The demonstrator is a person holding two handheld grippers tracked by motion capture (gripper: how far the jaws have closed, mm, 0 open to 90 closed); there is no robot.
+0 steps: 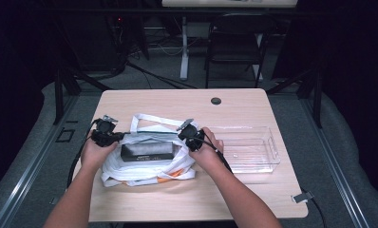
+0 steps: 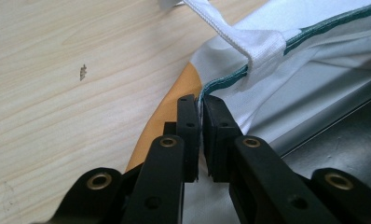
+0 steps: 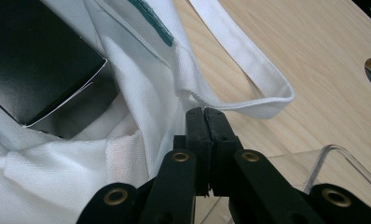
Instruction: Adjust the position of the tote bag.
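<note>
Light wood-grain table (image 1: 253,102) with a round grommet hole (image 1: 216,100) near its far edge, dark folding chair (image 1: 234,40) beyond it, white desk leg (image 1: 184,45), cables on grey carpet (image 1: 154,71).

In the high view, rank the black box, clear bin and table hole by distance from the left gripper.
1. Black box, inside the bag just right of the left gripper.
2. Table hole, far edge.
3. Clear bin, right side.
</note>
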